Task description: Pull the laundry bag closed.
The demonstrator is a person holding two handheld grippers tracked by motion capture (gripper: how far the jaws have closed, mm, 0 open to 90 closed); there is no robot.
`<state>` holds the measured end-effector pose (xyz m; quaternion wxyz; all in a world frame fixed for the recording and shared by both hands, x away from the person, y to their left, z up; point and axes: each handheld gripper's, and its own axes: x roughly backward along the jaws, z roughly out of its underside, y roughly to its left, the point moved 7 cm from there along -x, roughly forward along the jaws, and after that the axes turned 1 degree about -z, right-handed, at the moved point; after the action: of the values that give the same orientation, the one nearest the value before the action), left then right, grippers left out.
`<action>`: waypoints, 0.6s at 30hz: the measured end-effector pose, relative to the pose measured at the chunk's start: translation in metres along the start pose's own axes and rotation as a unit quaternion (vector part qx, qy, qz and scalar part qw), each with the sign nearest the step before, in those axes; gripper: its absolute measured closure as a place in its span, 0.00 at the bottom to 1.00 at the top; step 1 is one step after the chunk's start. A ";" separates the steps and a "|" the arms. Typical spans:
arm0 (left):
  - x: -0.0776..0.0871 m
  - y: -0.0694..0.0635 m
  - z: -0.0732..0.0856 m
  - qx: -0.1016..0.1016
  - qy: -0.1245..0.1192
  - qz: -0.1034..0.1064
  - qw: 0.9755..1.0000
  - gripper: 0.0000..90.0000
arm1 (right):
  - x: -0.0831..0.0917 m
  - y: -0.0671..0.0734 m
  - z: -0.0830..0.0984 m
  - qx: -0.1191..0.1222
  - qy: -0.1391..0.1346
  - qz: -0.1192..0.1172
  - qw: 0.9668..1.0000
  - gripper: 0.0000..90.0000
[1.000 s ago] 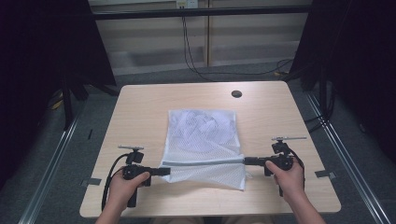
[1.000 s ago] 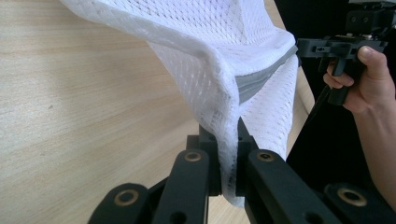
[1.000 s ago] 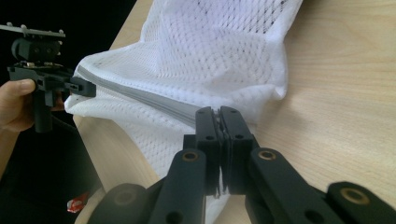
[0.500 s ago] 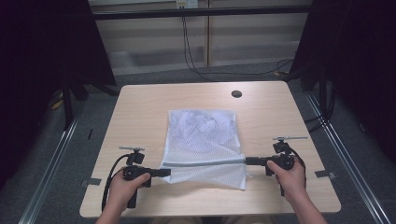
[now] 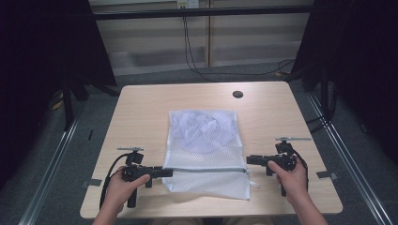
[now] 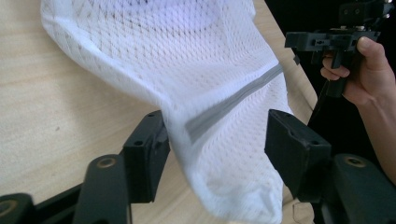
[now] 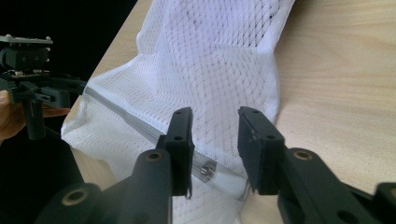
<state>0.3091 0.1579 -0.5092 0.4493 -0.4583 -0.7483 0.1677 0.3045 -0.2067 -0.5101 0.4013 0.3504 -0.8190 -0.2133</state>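
Here both grippers' fingers have just spread, the mesh bag (image 5: 206, 150) loose between them, its contents unreadable.

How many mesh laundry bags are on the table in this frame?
1. A single white mesh bag lies flat at the middle of the table, its grey zipper running along the near edge between the left tongs and the right tongs.

Premises: a recording lab or test bay. Evidence: bare pale wooden counter (image 5: 141, 117) ringed by black curtains (image 5: 47, 47), metal floor rails (image 5: 51, 159), loose black cables (image 5: 192, 51) along the wall.
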 end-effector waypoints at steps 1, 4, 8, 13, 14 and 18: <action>0.000 0.000 0.000 -0.002 -0.002 0.000 1.000 0.42 | 0.000 0.000 0.000 0.001 -0.002 0.002 1.000 0.65; 0.003 0.002 -0.001 -0.010 -0.007 -0.011 1.000 0.36 | -0.001 -0.001 -0.001 0.003 -0.003 0.006 1.000 0.62; 0.009 0.006 -0.007 -0.021 -0.024 -0.030 0.999 0.27 | -0.001 -0.001 -0.003 0.010 -0.011 0.015 1.000 0.53; 0.011 0.015 -0.011 -0.055 -0.038 -0.076 0.995 0.14 | 0.001 -0.002 -0.004 0.013 -0.017 0.017 1.000 0.46; 0.012 0.017 -0.011 -0.061 -0.039 -0.084 0.994 0.13 | 0.001 -0.003 -0.004 0.015 -0.018 0.019 1.000 0.44; 0.015 0.020 -0.013 -0.059 -0.045 -0.097 0.993 0.13 | 0.002 -0.003 -0.006 0.016 -0.024 0.021 0.999 0.40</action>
<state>0.3279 0.1787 -0.5076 0.4012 -0.4013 -0.8174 0.0994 0.3094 -0.2107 -0.5077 0.3800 0.3340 -0.8390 -0.2004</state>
